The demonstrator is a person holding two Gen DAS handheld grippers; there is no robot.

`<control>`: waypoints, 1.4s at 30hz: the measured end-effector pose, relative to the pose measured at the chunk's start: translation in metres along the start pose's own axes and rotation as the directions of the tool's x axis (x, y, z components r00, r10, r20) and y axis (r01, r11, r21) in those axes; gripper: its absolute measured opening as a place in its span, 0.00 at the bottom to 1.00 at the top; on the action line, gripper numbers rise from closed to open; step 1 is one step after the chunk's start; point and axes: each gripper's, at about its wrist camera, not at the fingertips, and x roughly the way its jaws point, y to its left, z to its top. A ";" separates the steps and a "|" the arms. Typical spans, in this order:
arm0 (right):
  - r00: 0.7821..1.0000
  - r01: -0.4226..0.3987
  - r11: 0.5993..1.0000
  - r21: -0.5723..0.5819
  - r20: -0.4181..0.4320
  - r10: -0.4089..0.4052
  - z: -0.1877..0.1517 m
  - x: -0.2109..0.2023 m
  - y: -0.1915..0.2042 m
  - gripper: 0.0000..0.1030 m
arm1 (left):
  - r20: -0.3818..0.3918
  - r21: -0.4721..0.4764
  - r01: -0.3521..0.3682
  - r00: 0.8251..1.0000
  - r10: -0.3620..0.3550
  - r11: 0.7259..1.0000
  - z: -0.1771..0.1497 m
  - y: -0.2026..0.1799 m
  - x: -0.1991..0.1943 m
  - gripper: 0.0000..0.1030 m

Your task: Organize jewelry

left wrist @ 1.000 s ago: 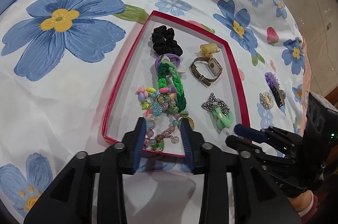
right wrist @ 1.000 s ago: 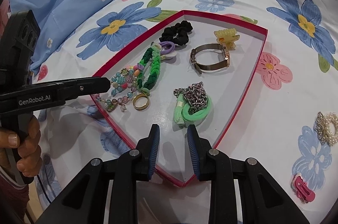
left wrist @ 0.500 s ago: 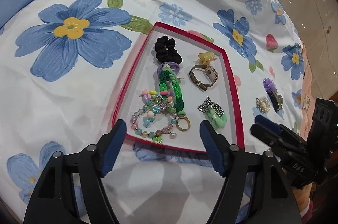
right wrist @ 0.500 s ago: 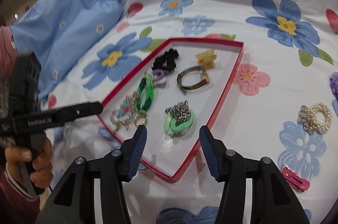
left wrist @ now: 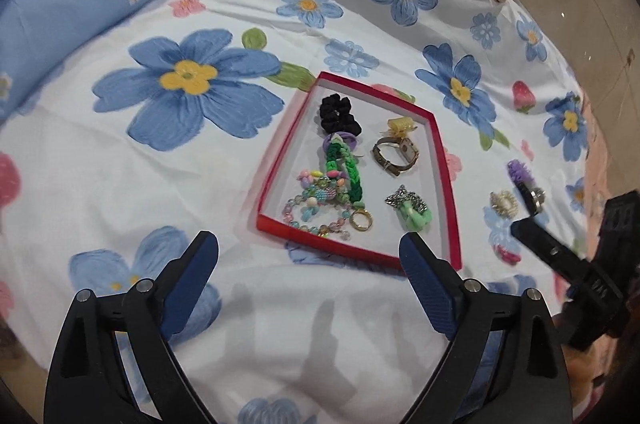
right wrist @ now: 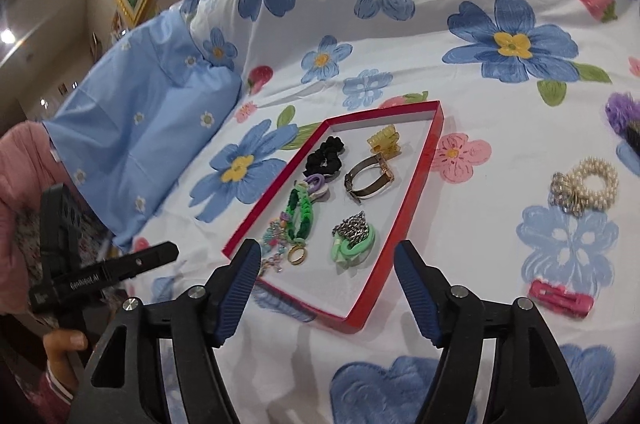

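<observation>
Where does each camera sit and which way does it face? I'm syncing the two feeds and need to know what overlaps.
Left wrist view: on the left hand-held gripper, open, looking down at the shallow red-rimmed tray from its near short edge; the right hand-held gripper enters at right.
Right wrist view: on the right hand-held gripper, open, facing the tray from its right corner; the left hand-held gripper and person's fingers show at left.
Shared: tray, gold ring, white pearl scrunchie.

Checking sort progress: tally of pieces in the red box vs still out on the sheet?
In the red box: 8
Out on the sheet: 3: pearl scrunchie, purple piece, pink clip
Total: 11
</observation>
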 end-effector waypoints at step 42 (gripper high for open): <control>0.980 0.172 0.967 -0.185 0.134 -0.149 -0.051 -0.028 0.033 1.00 | 0.177 0.145 -0.204 0.968 0.178 0.968 -0.050 -0.031 -0.021 1.00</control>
